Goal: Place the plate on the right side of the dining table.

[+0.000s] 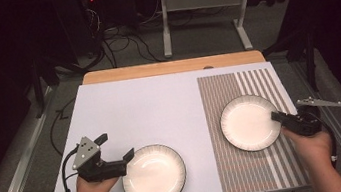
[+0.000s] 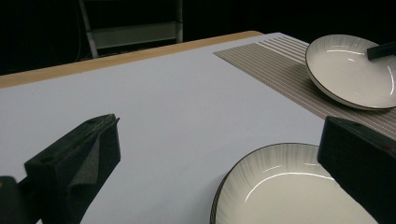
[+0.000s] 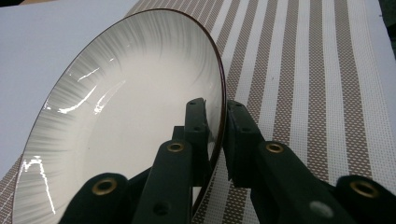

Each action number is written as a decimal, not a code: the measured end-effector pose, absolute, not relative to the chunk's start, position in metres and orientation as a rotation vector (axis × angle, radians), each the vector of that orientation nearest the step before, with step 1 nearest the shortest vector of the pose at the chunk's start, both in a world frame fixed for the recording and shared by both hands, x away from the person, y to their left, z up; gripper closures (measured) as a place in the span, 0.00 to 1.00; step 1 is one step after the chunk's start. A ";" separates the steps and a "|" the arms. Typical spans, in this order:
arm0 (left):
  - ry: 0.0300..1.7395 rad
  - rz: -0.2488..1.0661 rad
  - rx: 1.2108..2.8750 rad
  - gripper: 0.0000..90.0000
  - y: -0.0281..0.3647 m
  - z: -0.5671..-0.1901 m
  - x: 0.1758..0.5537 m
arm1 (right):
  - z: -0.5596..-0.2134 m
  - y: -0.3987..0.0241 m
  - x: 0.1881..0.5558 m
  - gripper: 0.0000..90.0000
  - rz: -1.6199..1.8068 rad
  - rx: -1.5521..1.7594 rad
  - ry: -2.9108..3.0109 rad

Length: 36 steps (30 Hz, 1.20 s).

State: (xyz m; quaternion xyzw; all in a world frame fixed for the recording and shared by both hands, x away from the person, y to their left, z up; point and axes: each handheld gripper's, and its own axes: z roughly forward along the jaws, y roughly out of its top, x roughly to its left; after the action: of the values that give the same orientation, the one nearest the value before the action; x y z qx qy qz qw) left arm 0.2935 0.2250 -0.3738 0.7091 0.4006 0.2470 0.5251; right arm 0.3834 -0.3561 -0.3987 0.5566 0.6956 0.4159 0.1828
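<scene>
Two white plates with dark rims are on the table. The near plate [image 1: 154,175] [image 2: 289,191] lies on the white board. My left gripper [image 1: 115,146] [image 2: 215,154] stands open at this plate's left edge, one jaw over the rim and the other over bare board, with nothing gripped. The far plate [image 1: 248,123] [image 2: 350,70] [image 3: 130,107] rests on a striped placemat [image 1: 257,83] [image 3: 303,70]. My right gripper [image 1: 276,116] [image 3: 215,109] is shut on that plate's right rim, one jaw inside the bowl and one outside.
The white board [image 1: 134,106] covers a wooden tabletop whose back edge [image 1: 169,67] shows. Behind it on the floor stand a metal table frame [image 1: 165,31] and loose cables [image 1: 121,45]. Metal rails run along both sides of the table.
</scene>
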 end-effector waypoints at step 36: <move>0.989 0.599 1.701 0.00 0.232 -0.375 0.297 | -0.389 -0.344 0.373 0.59 1.060 1.442 1.902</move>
State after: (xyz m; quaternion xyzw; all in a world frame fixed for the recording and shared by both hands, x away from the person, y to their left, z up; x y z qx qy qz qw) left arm 0.2969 0.2318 -0.3745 0.7083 0.4117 0.2496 0.5163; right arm 0.3728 -0.3441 -0.3893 0.5330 0.7029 0.3915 0.2619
